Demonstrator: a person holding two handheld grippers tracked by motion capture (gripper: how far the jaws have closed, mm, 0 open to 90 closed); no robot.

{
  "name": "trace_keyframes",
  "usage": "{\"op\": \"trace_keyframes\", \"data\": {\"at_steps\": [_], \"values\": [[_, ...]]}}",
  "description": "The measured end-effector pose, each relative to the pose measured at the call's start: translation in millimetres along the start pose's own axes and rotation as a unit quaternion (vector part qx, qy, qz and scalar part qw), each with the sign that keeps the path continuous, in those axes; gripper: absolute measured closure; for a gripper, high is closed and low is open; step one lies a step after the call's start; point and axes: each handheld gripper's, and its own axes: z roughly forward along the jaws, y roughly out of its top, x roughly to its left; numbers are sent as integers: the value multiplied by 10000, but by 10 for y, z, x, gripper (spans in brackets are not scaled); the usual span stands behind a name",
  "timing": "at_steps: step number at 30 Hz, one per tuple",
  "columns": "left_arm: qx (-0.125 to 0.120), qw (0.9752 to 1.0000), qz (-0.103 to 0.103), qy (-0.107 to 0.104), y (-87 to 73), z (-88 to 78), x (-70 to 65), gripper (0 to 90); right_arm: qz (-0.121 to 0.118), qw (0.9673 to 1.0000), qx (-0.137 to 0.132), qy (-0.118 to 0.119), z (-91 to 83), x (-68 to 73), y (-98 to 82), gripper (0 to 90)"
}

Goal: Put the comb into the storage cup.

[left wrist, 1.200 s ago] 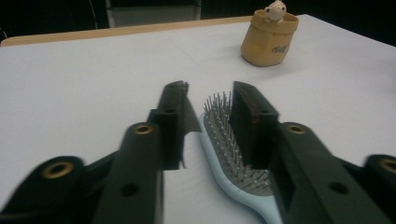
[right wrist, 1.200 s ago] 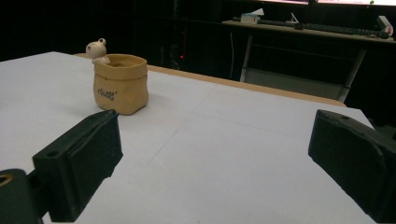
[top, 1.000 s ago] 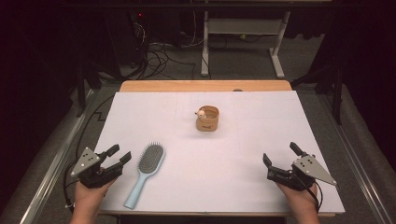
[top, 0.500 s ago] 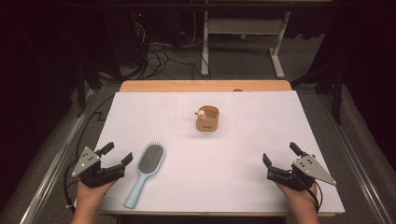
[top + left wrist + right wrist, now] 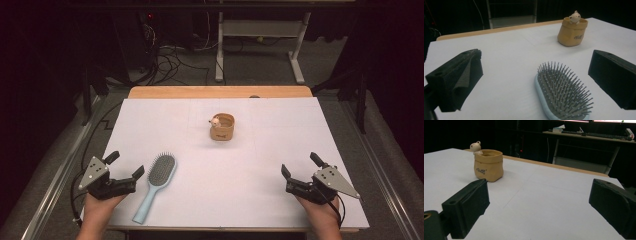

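Observation:
A light blue hairbrush lies bristles up at the front left of the white table. My left gripper rests just left of it. Its jaws have just been opening and stand wide, gripping nothing. In the left gripper view the brush head lies just ahead, between the lines of the two jaws of the left gripper. A small tan pot with a white figure on its rim stands mid-table. My right gripper sits open at the front right, nothing between its jaws. The right gripper has the pot ahead and to its left.
A wooden strip edges the table's far side. Beyond it are a dark floor with cables and a white desk frame. The pot stands well beyond the brush.
The left gripper's jaws have spread wider apart. Both hands, the hairbrush and the pot have stayed where they were.

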Motion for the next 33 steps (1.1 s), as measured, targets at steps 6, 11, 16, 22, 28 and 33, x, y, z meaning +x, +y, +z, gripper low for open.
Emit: {"op": "trace_keyframes", "data": {"at_steps": [6, 11, 16, 22, 28, 33], "values": [[114, 9999, 1, 25, 17, 8, -21, 6, -11, 10000, -2, -4, 1, -1, 0, 37], [324, 9994, 18, 104, 55, 15, -63, 6, -16, 10000, -3, -4, 2, -2, 1, 37], [583, 9983, -20, 90, 55, 52, -78, 7, -43, 10000, 1, 7, 8, 2, 1, 37], [835, 9964, -99, 75, 52, 86, -90, 6, -38, 10000, -4, 7, 6, 4, 2, 37], [1092, 9940, -54, 40, 37, 137, -112, 6, -69, 10000, -5, 17, 7, 8, 3, 37], [1361, 9907, -8, -11, 21, 189, -137, 7, -72, 10000, 4, 16, 8, 15, 2, 37]]}}
